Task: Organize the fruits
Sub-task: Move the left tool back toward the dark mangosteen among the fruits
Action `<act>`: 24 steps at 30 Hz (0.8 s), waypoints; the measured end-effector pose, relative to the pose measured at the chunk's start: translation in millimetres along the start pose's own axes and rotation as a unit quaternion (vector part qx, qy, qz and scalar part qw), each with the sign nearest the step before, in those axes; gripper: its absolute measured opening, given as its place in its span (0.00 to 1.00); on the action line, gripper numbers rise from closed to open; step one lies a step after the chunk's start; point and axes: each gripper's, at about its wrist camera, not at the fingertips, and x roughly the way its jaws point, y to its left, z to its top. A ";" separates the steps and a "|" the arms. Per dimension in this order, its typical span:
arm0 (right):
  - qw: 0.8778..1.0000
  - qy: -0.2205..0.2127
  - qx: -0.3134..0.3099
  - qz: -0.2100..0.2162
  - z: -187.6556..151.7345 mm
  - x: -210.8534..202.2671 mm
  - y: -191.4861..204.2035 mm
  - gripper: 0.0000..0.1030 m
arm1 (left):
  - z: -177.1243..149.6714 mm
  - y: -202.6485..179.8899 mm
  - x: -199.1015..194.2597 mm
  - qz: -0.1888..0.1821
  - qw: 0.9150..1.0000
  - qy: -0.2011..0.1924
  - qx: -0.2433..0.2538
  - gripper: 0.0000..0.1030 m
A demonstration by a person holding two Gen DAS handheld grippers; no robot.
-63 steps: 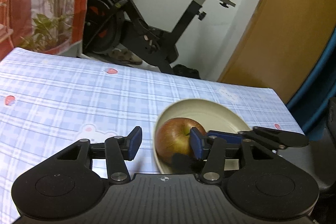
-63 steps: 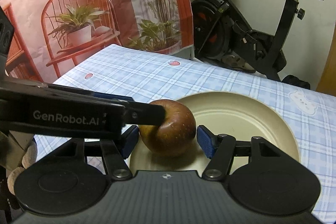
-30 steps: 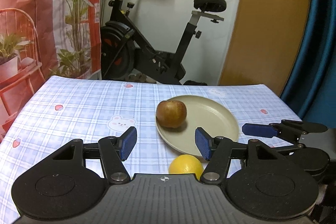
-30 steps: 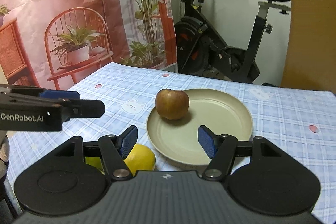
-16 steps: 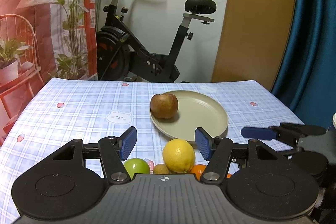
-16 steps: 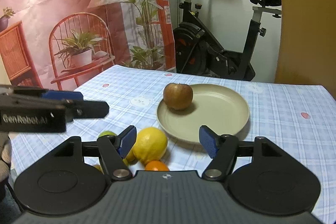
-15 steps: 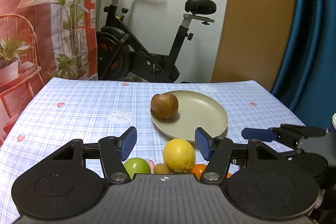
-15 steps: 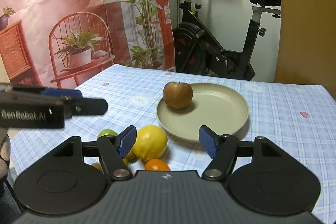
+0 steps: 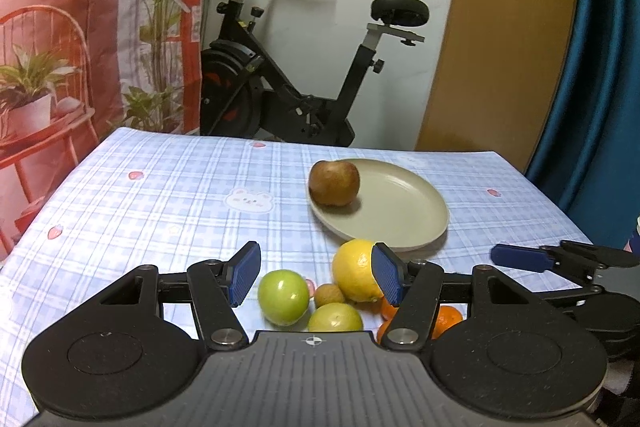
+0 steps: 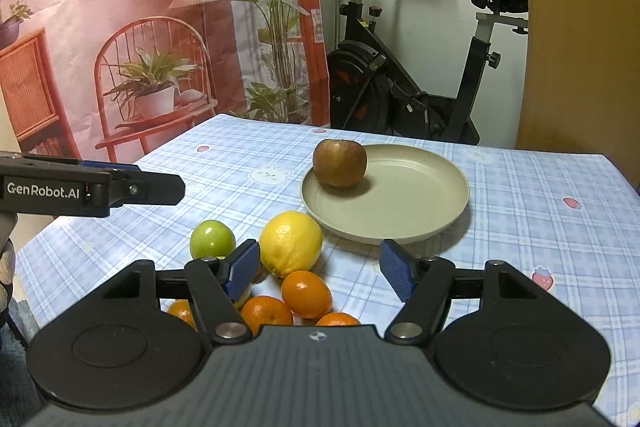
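1. Blue pads sit on the left gripper (image 9: 316, 277), and its two fingers are spread apart with nothing pinched between them.
2. Just past those fingers lie a green fruit (image 9: 283, 297), a small brown fruit (image 9: 329, 295) and a yellow lemon (image 9: 356, 271), all on the table.
3. The right gripper (image 10: 320, 269) is spread wide too, and it holds nothing.
4. Below it is a pile of oranges (image 10: 306, 293), with the lemon (image 10: 291, 243) and the green fruit (image 10: 212, 239) just beyond.
5. A second ago only the lemon peeked out at the bottom; now the whole heap of fruit shows, because both grippers have pulled back toward the near edge.
6. The red-brown apple (image 10: 339, 163) sits on the left side of the beige plate (image 10: 420, 203), same as before, but it looks farther off.
7. The lemon is close to the plate's near rim.
8. The blue checked tablecloth (image 9: 160, 195) covers the table, and an exercise bike (image 9: 296, 75) stands behind it.
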 end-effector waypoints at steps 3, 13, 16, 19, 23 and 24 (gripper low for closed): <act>1.000 -0.007 0.010 -0.005 -4.0 -5.6 -4.3 0.67 | -2.7 4.1 -2.4 0.001 1.000 0.001 -0.009 0.62; 0.999 -0.007 0.037 -0.015 -11.5 -11.4 -14.1 0.67 | -6.2 6.8 0.2 -0.008 1.000 0.009 -0.019 0.62; 0.999 -0.001 0.034 -0.004 -13.8 -13.7 -12.1 0.67 | -8.1 5.2 -0.2 -0.014 1.000 0.012 -0.017 0.62; 0.999 0.014 0.029 0.007 -20.9 -17.9 -8.1 0.67 | -10.6 2.4 0.9 -0.026 0.999 0.018 -0.012 0.62; 0.998 0.046 0.032 0.023 -34.5 -22.3 -7.3 0.67 | -15.5 -3.6 2.1 -0.042 0.999 0.025 -0.002 0.62; 0.997 0.054 0.038 0.027 -38.3 -22.7 -7.6 0.67 | -16.2 -5.4 2.5 -0.046 0.999 0.027 0.001 0.62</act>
